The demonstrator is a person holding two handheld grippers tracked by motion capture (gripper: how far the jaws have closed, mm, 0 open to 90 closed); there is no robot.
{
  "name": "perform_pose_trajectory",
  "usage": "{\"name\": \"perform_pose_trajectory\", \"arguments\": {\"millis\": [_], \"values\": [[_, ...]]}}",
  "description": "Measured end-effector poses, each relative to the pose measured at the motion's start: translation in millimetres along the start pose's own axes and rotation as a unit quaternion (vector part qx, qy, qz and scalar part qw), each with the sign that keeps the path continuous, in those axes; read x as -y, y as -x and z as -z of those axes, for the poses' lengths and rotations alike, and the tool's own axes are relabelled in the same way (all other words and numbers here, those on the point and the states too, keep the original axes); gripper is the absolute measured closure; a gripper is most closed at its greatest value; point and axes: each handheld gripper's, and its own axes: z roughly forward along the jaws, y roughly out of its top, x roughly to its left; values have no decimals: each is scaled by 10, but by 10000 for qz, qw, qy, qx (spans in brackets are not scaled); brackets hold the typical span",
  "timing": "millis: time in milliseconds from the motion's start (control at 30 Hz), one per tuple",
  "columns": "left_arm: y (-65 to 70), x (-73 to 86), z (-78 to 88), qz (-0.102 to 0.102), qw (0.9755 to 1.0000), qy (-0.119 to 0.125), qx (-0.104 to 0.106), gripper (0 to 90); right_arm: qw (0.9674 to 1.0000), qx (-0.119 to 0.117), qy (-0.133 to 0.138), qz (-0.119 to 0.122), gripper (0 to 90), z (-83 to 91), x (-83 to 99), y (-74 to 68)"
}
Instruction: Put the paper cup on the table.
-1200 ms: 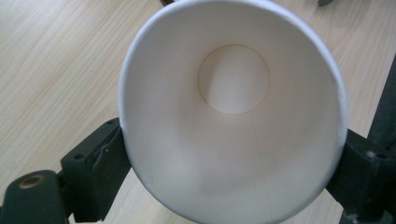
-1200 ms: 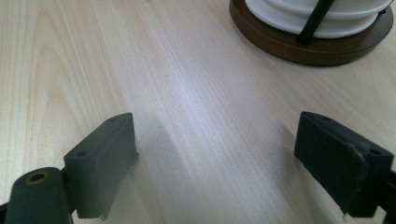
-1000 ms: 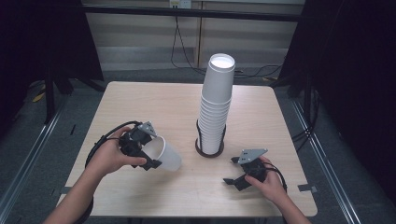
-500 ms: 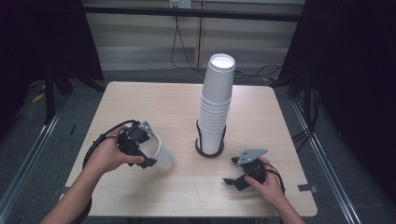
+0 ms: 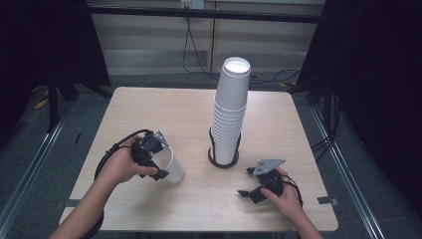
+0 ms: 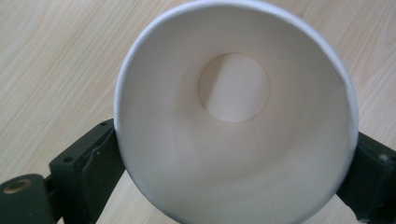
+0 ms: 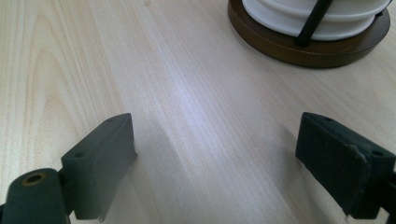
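Observation:
A white paper cup [image 5: 172, 168] stands mouth up on the table's left front; the left gripper view looks straight down into the cup [image 6: 233, 116]. My left gripper [image 5: 164, 160] straddles it, a black jaw on either side just under the rim [image 6: 233, 135]. Its jaws have just been opening, and the rim is round and undented, so the cup rests between them without being squeezed. My right gripper [image 5: 245, 182] rests open at the front right, with only bare wood between its fingers [image 7: 217, 126].
A tall stack of white cups [image 5: 231, 109] stands in a wire holder on a round dark base [image 5: 223, 162] at mid table, just beyond the right gripper [image 7: 303, 42]. The wooden table [image 5: 164, 114] ends close behind both hands. Cables trail from both grippers.
The cup, held tilted on its side a second ago, has swung down and now stands upright on the table by the left gripper. The right hand has not moved.

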Motion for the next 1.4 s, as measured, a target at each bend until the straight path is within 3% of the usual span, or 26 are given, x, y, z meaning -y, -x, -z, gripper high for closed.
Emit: {"name": "perform_pose_trajectory", "arguments": {"millis": [167,333,400,667,833,867,1400], "values": [[8,-11,-56,-56,9996,267,-45,60,10000,6,4,-2,115,1,1,-3],[14,-2,-148,-11,9993,371,44,65,10000,5,4,-6,115,1,1,-4],[25,6,-178,91,9986,516,116,76,10000,18,9,3,116,2,2,-5],[38,45,-215,84,9977,650,166,100,10000,26,16,-5,116,3,2,-7],[56,109,-227,198,9964,796,208,104,10000,24,17,-3,116,2,2,-6],[46,120,-221,140,9967,767,218,104,10000,26,13,-2,116,3,3,-6],[-17,445,-227,540,9922,1108,213,113,10000,30,16,-15,117,2,3,-8]]}}
